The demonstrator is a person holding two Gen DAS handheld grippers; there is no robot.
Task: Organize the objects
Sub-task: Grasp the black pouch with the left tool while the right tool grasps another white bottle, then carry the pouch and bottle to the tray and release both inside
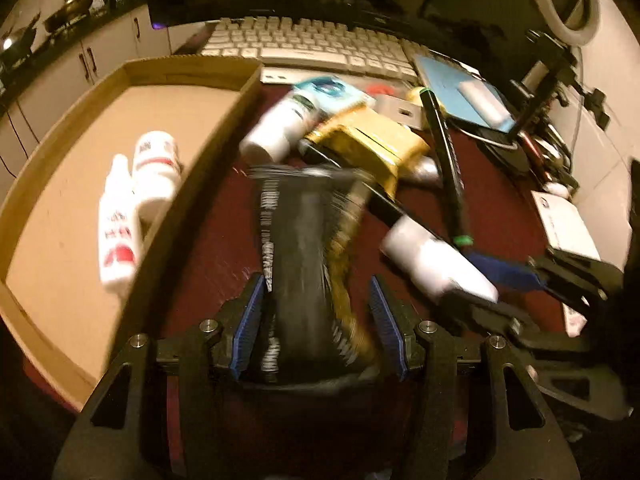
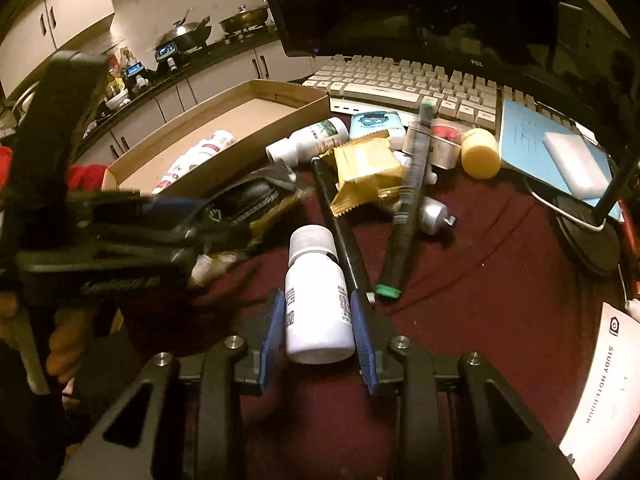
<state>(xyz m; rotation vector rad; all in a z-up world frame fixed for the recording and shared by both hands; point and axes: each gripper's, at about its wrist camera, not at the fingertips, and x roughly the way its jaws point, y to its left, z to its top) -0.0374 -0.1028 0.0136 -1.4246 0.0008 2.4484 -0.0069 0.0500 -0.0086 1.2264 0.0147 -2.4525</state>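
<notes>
Gripped between the blue pads of the right gripper [image 2: 319, 322]: a white bottle [image 2: 318, 300] with a white cap and printed label, lying on the maroon desk [image 2: 480, 300], cap pointing away. Clamped in the left gripper [image 1: 320, 320]: a black pouch [image 1: 298, 264] with white lettering and a gold edge, blurred, just beside the cardboard tray [image 1: 224, 136]. Inside that tray, two white bottles with red markings [image 1: 136, 196], side by side. Ahead, a crowded heap: gold packet [image 2: 368, 168], second white bottle [image 2: 308, 140], black rod [image 2: 340, 220] touching the right jaw, dark green-capped pen [image 2: 408, 200], silver tube [image 2: 434, 210], yellow jar [image 2: 480, 152]. Behind, a pale keyboard [image 2: 408, 80] and dark monitor [image 2: 400, 8].
</notes>
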